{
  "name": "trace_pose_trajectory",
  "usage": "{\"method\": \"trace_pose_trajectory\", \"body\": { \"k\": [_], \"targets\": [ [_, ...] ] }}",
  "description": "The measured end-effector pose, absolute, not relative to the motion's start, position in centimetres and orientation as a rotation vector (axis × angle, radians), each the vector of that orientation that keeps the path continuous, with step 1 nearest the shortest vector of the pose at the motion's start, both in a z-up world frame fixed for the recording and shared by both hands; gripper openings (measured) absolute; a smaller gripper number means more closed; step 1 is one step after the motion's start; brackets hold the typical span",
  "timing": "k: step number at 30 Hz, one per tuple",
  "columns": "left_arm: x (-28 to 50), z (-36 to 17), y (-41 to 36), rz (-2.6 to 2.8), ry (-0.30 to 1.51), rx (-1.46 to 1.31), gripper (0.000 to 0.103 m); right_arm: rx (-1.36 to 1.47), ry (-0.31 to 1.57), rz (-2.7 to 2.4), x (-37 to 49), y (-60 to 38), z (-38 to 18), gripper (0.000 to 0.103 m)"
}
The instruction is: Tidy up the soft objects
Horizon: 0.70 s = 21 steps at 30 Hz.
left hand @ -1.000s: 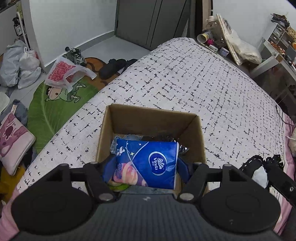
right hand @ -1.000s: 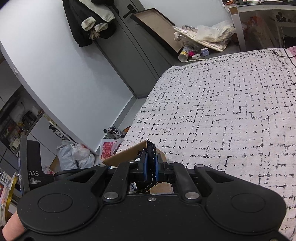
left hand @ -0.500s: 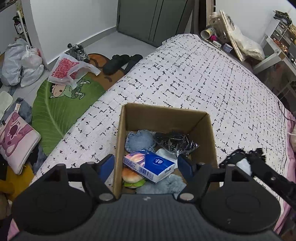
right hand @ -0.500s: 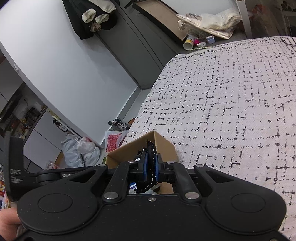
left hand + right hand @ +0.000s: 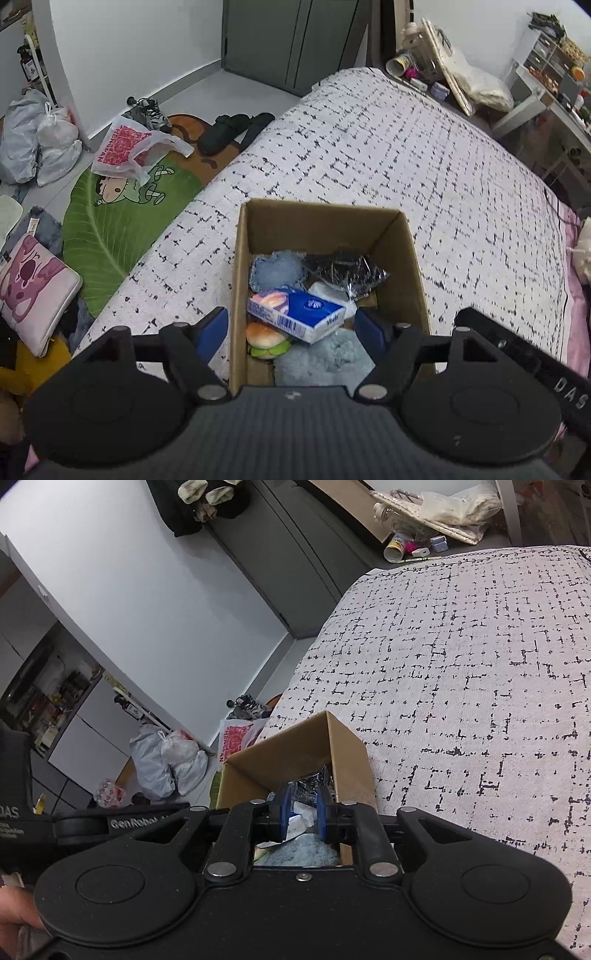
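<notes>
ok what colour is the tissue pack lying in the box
Mostly blue with white ends, and a pinkish picture at one corner: tissue pack, clearest in the left wrist view.

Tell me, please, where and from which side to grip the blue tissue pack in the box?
Grip the blue tissue pack across its two long faces, from above. It lies tilted on top of the other things in the cardboard box, so its sides are free and only the open top gives access.

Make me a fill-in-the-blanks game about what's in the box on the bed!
1. The tissue pack lies inside a cardboard ____.
2. Right beside the pack sits a toy ____ with a tan bun and a green layer.
3. The box stands on a ____ with a black-and-white cover.
4. The left gripper holds ____.

Missing words: box; burger; bed; nothing
</notes>
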<state>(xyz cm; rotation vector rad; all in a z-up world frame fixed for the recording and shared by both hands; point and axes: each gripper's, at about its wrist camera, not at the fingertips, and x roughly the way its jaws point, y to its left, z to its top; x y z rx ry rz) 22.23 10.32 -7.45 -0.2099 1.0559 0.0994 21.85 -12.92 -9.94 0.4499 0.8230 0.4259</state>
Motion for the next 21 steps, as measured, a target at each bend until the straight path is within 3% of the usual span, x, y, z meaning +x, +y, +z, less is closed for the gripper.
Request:
{"method": "trace_pose_trajectory", "body": {
  "k": [10, 13, 15, 21],
  "targets": [
    [20.4, -5.6, 8.9, 0.105, 1.019, -0.2, 0.079, 0.523, 0.797, 0.474, 21.3, -15.5, -8.2, 0.026],
    [19.8, -5.1, 8.3, 0.099, 1.004, -0.193, 0.083, 0.547, 0.788, 0.478, 21.2, -16.4, -7.7, 0.033],
    [19.5, -4.8, 7.9, 0.092, 0.995, -0.188, 0.086, 0.561, 0.781, 0.476, 21.0, -16.9, -7.4, 0.046],
    [18.4, -4.3, 6.6, 0.084, 0.972, -0.186, 0.093, 0.573, 0.772, 0.489, 20.5, -18.4, -6.6, 0.047]
  ]
}}
